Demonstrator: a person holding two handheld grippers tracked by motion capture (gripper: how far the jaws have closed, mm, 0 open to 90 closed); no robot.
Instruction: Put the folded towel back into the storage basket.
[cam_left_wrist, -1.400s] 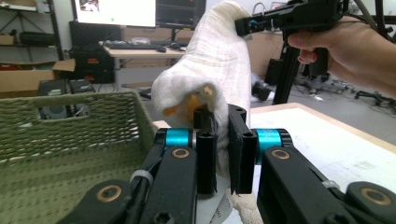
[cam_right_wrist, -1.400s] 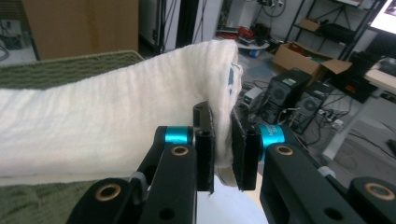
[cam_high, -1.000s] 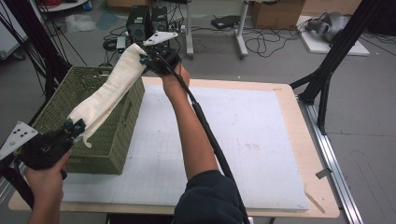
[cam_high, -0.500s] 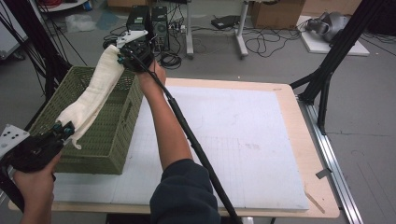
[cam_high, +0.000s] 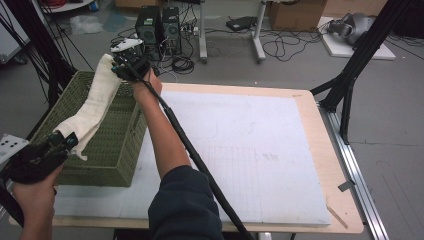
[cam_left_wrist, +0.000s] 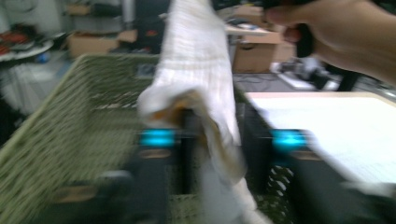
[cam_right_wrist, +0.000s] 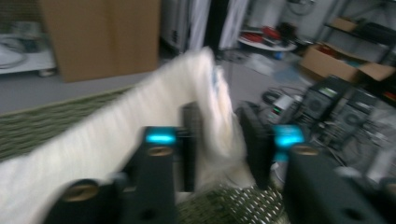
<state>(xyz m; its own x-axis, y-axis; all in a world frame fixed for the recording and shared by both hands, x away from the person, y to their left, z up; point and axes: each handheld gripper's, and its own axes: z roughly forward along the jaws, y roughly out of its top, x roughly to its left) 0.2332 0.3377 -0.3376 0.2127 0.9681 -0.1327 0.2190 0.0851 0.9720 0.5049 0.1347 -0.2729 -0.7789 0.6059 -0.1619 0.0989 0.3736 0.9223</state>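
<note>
A white towel (cam_high: 95, 107) is stretched over the green basket (cam_high: 107, 150), one end between the jaws of the left gripper (cam_high: 65, 141), the other between those of the right gripper (cam_high: 120, 70). Both sets of jaws have just been opening, with cloth between them; whether the pads press on it cannot be told. If one end is freed first, the towel could be draped over the rim, outside. Its long axis runs from one gripper to the other, sloping up toward the right one
</note>
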